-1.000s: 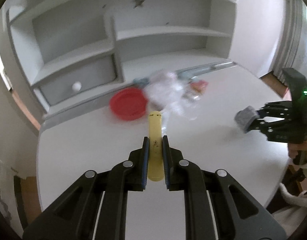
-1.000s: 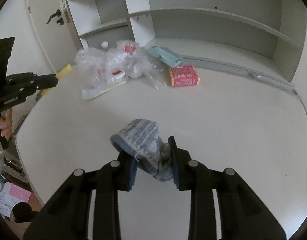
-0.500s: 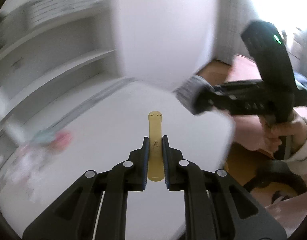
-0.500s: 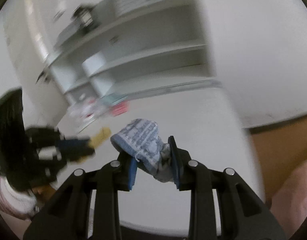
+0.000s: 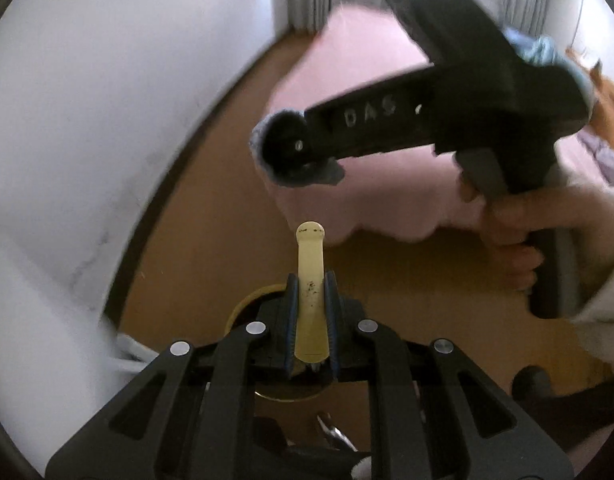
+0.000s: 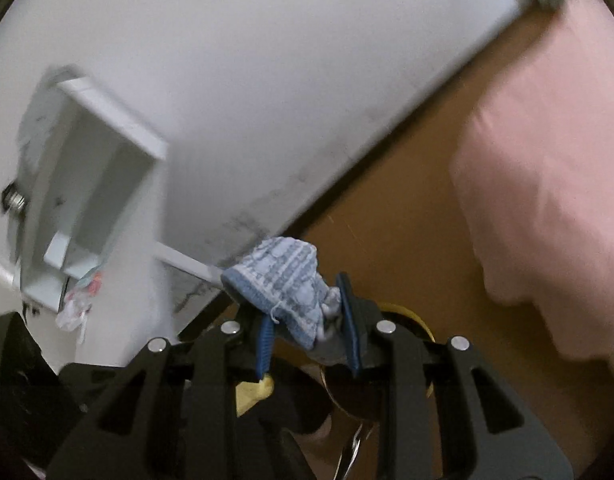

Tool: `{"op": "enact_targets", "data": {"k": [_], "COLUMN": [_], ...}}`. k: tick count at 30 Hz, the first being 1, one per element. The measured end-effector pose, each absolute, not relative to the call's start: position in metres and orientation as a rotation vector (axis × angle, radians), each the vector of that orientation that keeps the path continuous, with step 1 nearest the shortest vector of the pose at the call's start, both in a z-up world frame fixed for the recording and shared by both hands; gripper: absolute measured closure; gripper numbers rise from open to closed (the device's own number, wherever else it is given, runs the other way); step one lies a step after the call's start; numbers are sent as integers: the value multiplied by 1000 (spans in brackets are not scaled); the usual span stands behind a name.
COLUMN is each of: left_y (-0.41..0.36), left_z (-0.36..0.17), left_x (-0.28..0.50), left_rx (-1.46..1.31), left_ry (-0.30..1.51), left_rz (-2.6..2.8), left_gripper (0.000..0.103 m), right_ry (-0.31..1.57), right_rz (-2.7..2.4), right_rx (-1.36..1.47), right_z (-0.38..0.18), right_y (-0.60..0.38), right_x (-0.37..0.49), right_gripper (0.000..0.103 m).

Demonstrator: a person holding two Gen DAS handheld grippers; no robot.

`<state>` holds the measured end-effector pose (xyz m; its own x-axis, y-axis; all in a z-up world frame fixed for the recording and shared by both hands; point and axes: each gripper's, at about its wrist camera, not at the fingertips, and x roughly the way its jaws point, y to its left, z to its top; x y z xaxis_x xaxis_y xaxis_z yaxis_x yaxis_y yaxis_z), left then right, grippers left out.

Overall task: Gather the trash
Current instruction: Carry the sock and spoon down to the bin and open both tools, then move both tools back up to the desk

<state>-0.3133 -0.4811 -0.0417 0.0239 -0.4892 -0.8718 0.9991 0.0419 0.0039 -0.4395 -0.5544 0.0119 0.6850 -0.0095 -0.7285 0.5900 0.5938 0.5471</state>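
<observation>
Left gripper [image 5: 311,320] fingers pinch a yellow strip [image 5: 310,280] sticking out past the tips. Right gripper [image 6: 307,332] fingers pinch a blue-grey knit rag [image 6: 283,280]. Both point down over a dark, yellow-rimmed bin [image 5: 243,304] just beneath the fingers, probably the drop spot: centre over the opening, then release. Brown floor [image 5: 387,280], pink rug [image 5: 367,60], white bench [image 6: 267,80] edge beside, blurred.

Rug [image 5: 371,80] on floor [image 5: 235,220], R of wall [image 5: 107,100].
</observation>
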Motion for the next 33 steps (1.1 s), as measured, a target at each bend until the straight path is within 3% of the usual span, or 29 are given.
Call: {"op": "enact_targets", "data": {"k": [9, 13, 16, 18, 19, 20, 21, 22, 28, 33], "left_y": [-520, -515, -509, -508, -508, -510, -510, -510, -506, -498], "left_z": [-238, -280, -283, -285, -288, -289, -288, -285, -256, -171], "left_x": [-258, -245, -234, -234, -231, -234, -236, -239, -253, -287], "left_rx": [891, 917, 897, 897, 899, 893, 877, 856, 826, 782], "left_ry": [1244, 1343, 1377, 1405, 1421, 1438, 1437, 1410, 1312, 1092], "left_rz": [-1138, -1086, -1087, -1078, -1075, -1072, -1080, -1099, -1180, -1327], "left_gripper": [91, 91, 91, 89, 74, 34, 16, 8, 8, 8], "right_ry": [1087, 1165, 1189, 1187, 1183, 1182, 1184, 1174, 1082, 980], "right_rz": [-380, -339, -337, -370, -379, -381, -382, -381, -471, -587], "right_rx": [1129, 1194, 1199, 1205, 1235, 1261, 1292, 1309, 1313, 1170], "right_z": [-197, -245, -256, -255, -256, -256, -257, -256, -219, -134], "right_y": [-560, -540, -536, -539, -542, -546, -548, -550, -571, -595], "right_x": [-417, -404, -404, -404, -405, -408, -410, -412, -435, -456], "right_gripper": [74, 74, 74, 67, 40, 9, 6, 6, 6, 6]}}
